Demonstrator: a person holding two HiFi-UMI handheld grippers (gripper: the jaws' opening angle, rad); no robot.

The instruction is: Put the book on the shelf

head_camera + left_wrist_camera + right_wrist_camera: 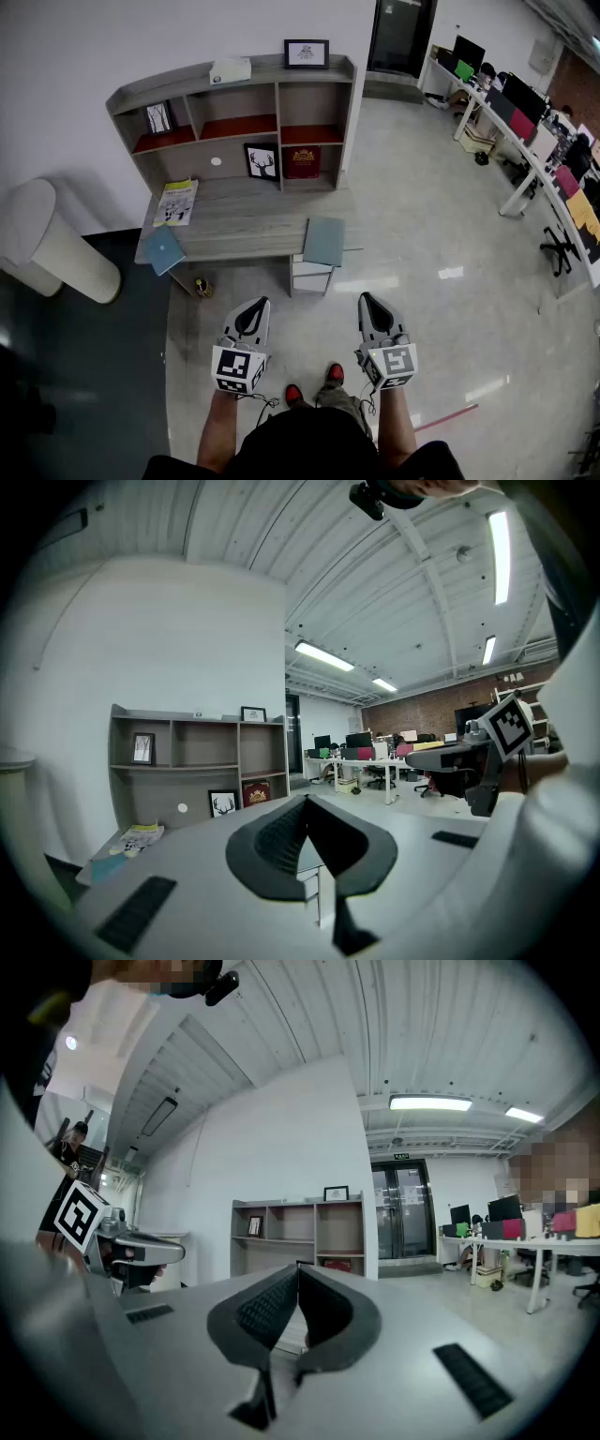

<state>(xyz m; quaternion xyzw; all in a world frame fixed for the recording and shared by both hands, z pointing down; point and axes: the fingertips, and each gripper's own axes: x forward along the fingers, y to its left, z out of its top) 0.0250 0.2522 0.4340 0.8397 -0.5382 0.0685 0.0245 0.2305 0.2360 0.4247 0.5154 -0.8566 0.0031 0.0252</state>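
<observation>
Book (324, 241), grey-green, lies flat at the right front edge of the tabletop (246, 223), below the shelf (232, 126) compartments. I hold my left gripper (256, 306) and right gripper (367, 300) side by side over the floor, well short of it, both jaws closed on nothing.

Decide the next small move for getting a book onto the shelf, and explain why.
Probably step closer to the desk and open the right hand-held gripper. It and the left hand-held gripper are both shut, empty and well short of the desk, while the grey book lies flat at the desk's near right corner, nearest the right one.
</observation>
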